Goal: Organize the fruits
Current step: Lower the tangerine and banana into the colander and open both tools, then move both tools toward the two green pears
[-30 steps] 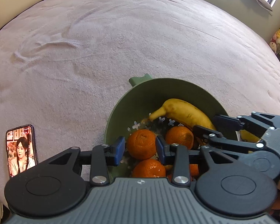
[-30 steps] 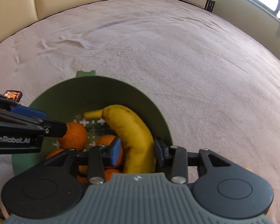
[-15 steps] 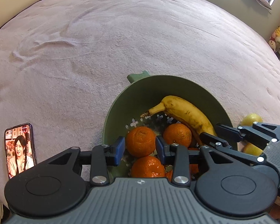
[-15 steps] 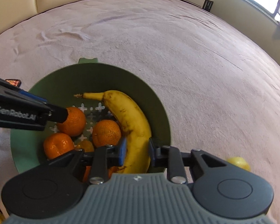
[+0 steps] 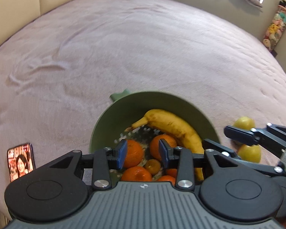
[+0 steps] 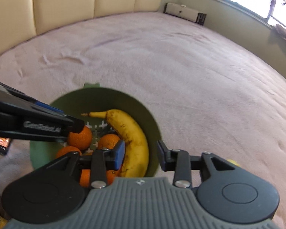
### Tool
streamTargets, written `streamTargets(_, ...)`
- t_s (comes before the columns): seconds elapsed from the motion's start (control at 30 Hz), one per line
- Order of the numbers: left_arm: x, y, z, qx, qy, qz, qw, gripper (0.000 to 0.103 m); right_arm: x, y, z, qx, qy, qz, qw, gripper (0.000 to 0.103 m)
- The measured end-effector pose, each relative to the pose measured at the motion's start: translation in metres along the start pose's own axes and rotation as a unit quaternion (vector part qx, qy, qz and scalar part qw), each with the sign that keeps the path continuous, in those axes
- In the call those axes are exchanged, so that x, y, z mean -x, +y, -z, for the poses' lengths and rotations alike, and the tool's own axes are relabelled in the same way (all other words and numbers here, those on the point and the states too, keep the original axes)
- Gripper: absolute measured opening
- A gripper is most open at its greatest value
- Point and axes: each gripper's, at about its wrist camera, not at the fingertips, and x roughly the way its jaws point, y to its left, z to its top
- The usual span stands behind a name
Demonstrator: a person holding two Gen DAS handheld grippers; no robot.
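A green bowl (image 5: 114,122) (image 6: 104,101) sits on the pink bedspread. In it lie a banana (image 5: 173,126) (image 6: 131,133) and several oranges (image 5: 135,152) (image 6: 80,137). My left gripper (image 5: 142,152) (image 6: 74,127) hovers over the oranges with its blue pads apart; one orange shows in the gap, nearer the left pad, and is not pinched. My right gripper (image 6: 141,153) (image 5: 217,136) is over the bowl's near right side and its jaws are opening. The banana lies below the gap, free of both pads.
Two yellow fruits (image 5: 244,123) lie on the bed to the right of the bowl; one of them (image 6: 232,161) peeks past the right gripper. A lit phone (image 5: 21,160) (image 6: 1,145) lies left of the bowl. Beyond are a padded headboard (image 6: 85,0), a window and stuffed toys (image 5: 276,24).
Both grippers have lifted and drawn back from the bowl. The right jaws narrowed over the banana, then spread; the banana stays in the bowl. The yellow fruits came into view.
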Motion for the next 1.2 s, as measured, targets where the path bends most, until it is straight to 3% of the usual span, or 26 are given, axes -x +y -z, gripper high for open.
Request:
streamTargets(0.23,0.019,-0.021,0.0,-0.021,-0.034,0.042,0.9983,0.048,0.057,-0.025,0.02,-0.065,-0.034,0.032,0.997,0.052)
streamTargets(0.43,0.028,-0.044,0.006,-0.053,-0.053,0.074,0.9945,0.049,0.092,-0.036,0.042,-0.1,-0.049,0.097,0.989,0.069)
streamTargets(0.87,0.021,-0.102,0.037,-0.146,-0.042,0.097,0.9836,0.051,0.096,-0.067,0.091,-0.186,-0.042,0.173,0.966,0.073)
streamTargets(1.2,0.0,-0.121,0.043,-0.155,-0.029,0.102,0.9823,0.054,0.072,-0.088,0.112,-0.212,-0.004,0.158,0.964,0.074)
